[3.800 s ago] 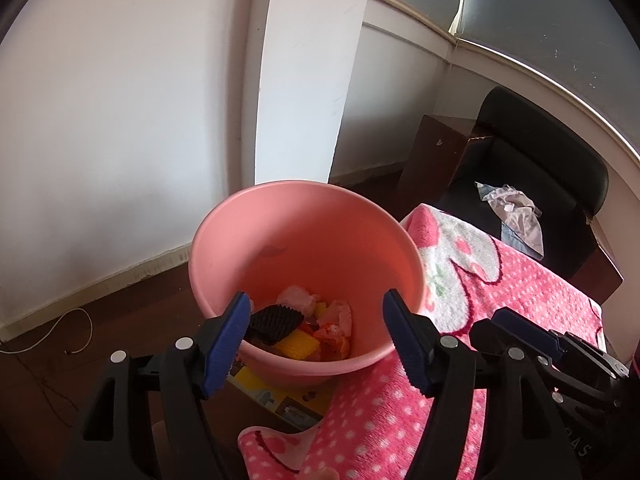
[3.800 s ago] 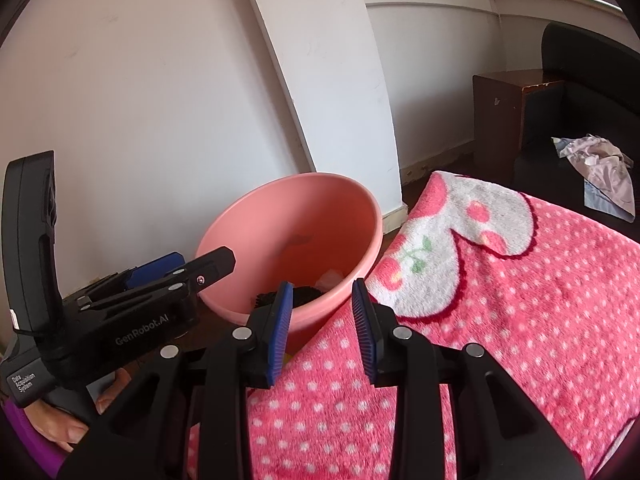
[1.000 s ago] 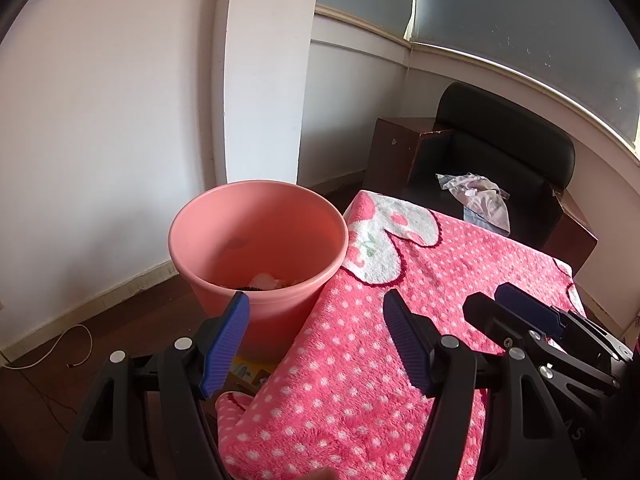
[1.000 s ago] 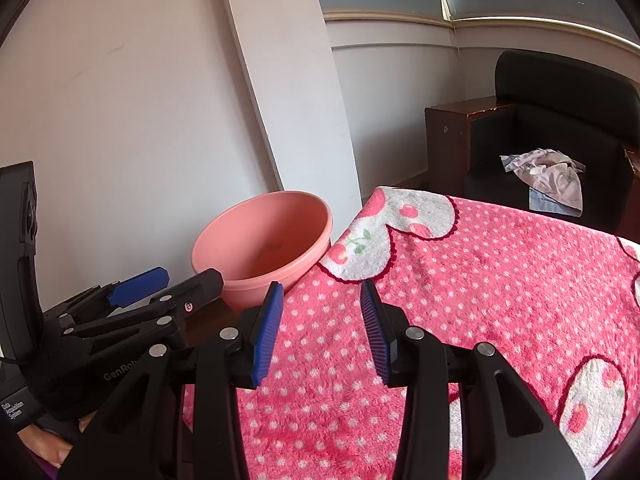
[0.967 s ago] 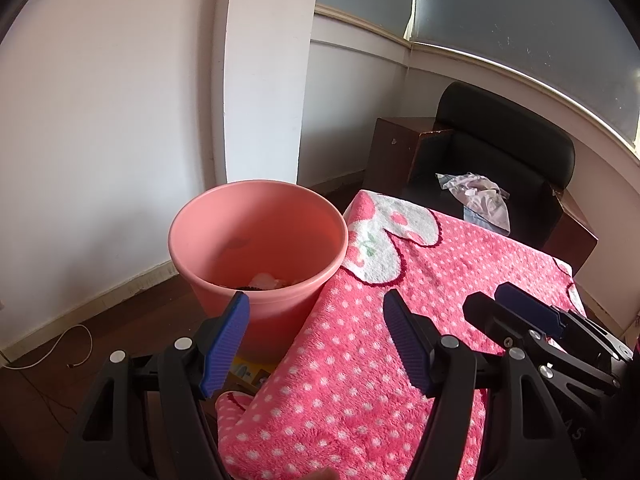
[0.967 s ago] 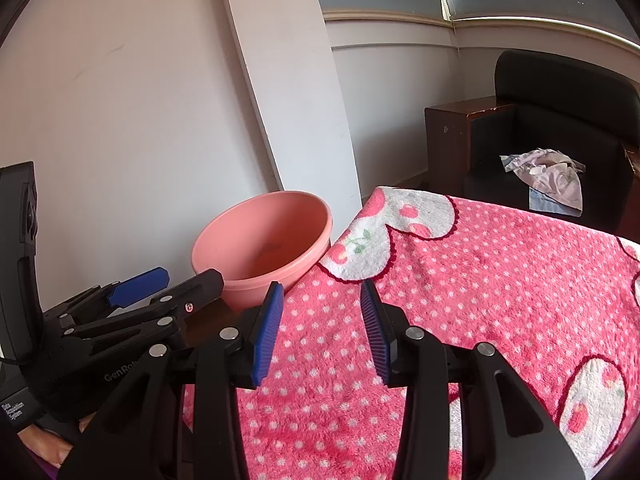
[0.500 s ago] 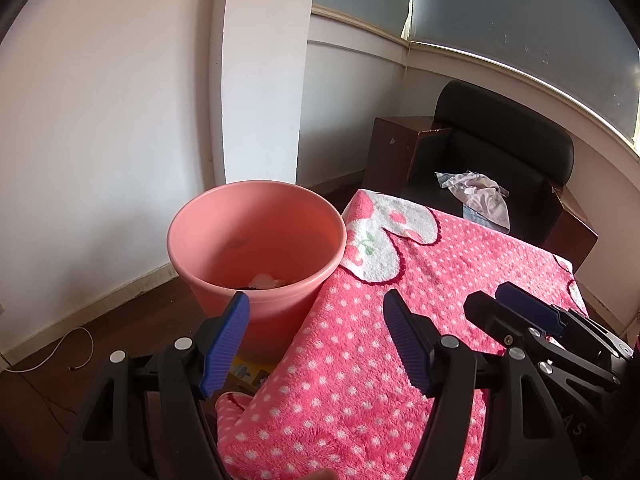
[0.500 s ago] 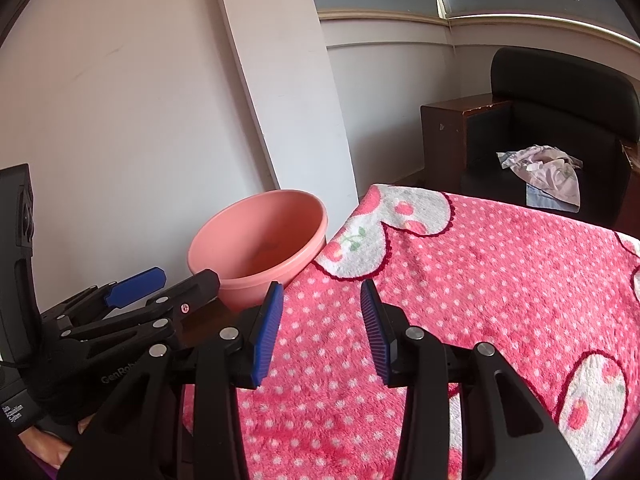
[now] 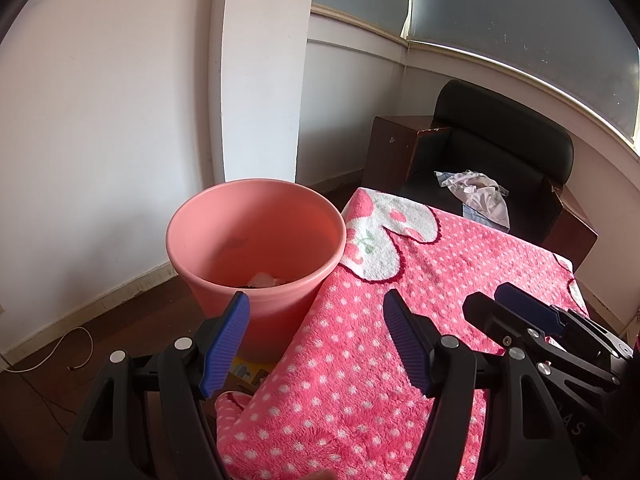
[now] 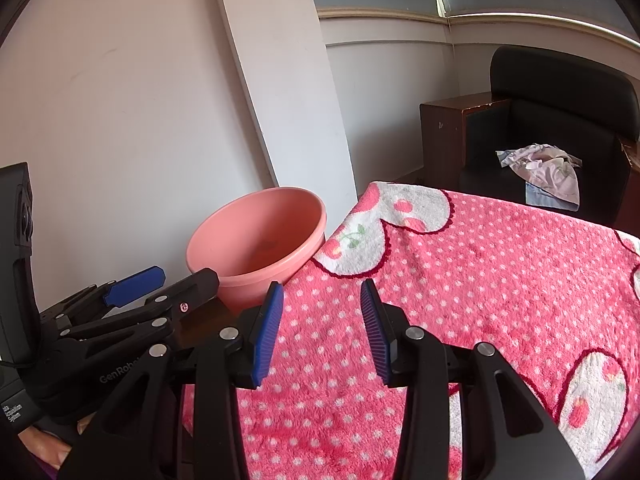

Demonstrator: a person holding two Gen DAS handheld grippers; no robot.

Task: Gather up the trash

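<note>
Whereas the earliest left-wrist picture looked down into the pink bucket (image 9: 256,236) at mixed trash, white trash (image 9: 263,279) now barely shows past its near rim; the left claw (image 9: 316,340), wide open and empty, hangs back over the pink dotted blanket (image 9: 400,360), whose edge touches the bucket. Right-wrist view: the right claw (image 10: 322,328), parted and empty, sits farther from the bucket (image 10: 256,236) than before, with bare blanket (image 10: 500,280) ahead.
</note>
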